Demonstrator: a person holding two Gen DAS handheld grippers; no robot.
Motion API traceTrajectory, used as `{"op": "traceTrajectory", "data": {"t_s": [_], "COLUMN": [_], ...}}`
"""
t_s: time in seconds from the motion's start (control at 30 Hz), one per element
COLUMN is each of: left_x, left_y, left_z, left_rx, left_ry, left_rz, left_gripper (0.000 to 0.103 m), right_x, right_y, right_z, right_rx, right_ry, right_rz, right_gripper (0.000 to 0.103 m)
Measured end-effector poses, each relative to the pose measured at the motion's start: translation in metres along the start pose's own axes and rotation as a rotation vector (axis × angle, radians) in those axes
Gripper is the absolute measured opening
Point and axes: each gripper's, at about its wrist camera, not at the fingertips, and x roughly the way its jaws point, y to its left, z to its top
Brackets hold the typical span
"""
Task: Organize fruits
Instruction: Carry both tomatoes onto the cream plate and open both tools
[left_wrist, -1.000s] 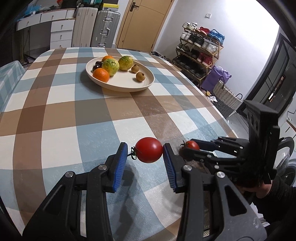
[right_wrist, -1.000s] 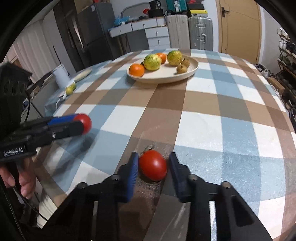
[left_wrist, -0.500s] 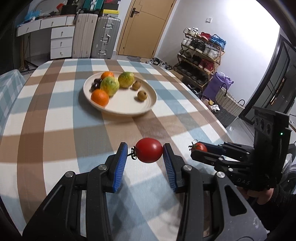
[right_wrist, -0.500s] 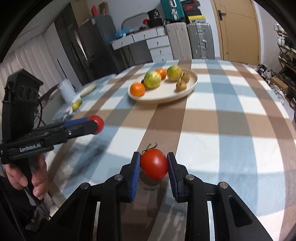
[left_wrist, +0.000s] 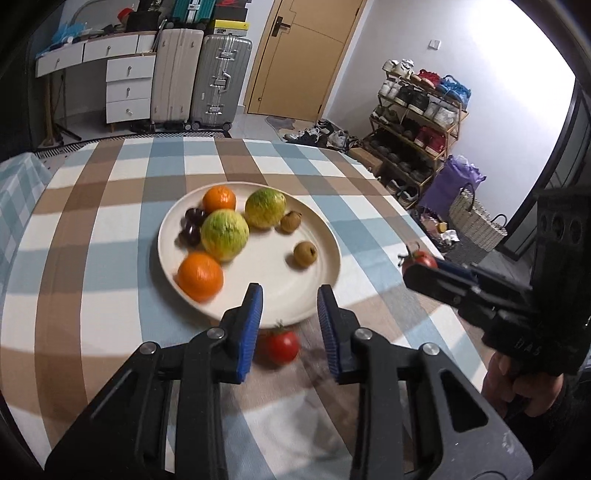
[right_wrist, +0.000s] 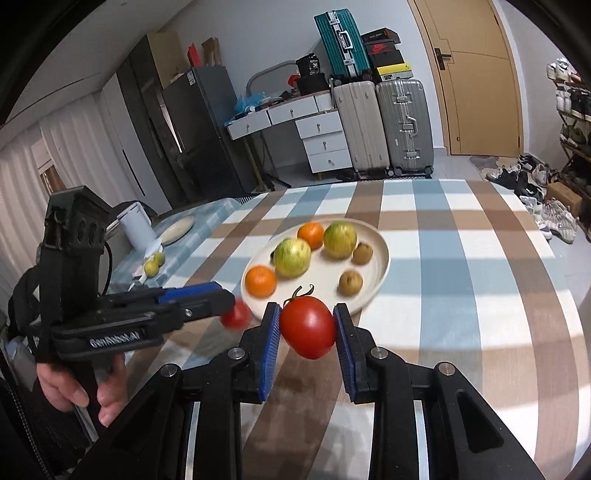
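Note:
A cream plate on the checked table holds two oranges, two green-yellow citrus fruits, dark fruits and two small brown fruits. My left gripper is open near the plate's front rim; a red tomato is below its fingers, just in front of the rim, blurred. It also shows in the right wrist view. My right gripper is shut on a second red tomato, held above the table near the plate. It shows in the left wrist view at the right.
The table's right edge drops to a floor with a shoe rack and a woven basket. A side table at the left holds a white jug, a plate and small green fruits. Suitcases stand behind.
Both grippers moved forward to the plate. My left gripper opened and its tomato dropped out below the fingers. My right gripper lifted its tomato off the table.

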Motion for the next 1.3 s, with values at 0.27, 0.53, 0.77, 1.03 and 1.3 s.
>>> {"op": "traceTrajectory", "data": {"t_s": [0.27,0.53,0.77,1.03,1.3], "left_x": [0.034,0.015,0.03,0.049,0.036], "left_y": [0.018,0.01,0.005,0.01,0.005], "left_z": [0.013,-0.031,-0.051,-0.057,-0.053], "left_rx": [-0.068,-0.014,-0.017,-0.03,-0.002], "left_ry": [0.046,0.084,0.128,0.173,0.115], "left_rz": [-0.021,-0.011,0.037,0.072,0.036], "left_gripper": [0.028,0.05,0.051,0.028,0.026], "right_x": [0.039,0.039,0.027,0.01,0.012], "right_y": [-0.016,-0.029,-0.03,-0.024,-0.024], "right_z": [0.028,0.006,-0.008,-0.019,-0.023], "right_rx": [0.022,0.075,0.091,0.068,0.073], "right_ry": [0.029,0.023,0.024,0.014,0.023], "right_rz": [0.021,0.062,0.058,0.046,0.05], "right_gripper": [0.029,0.029,0.03,0.029,0.029]}}
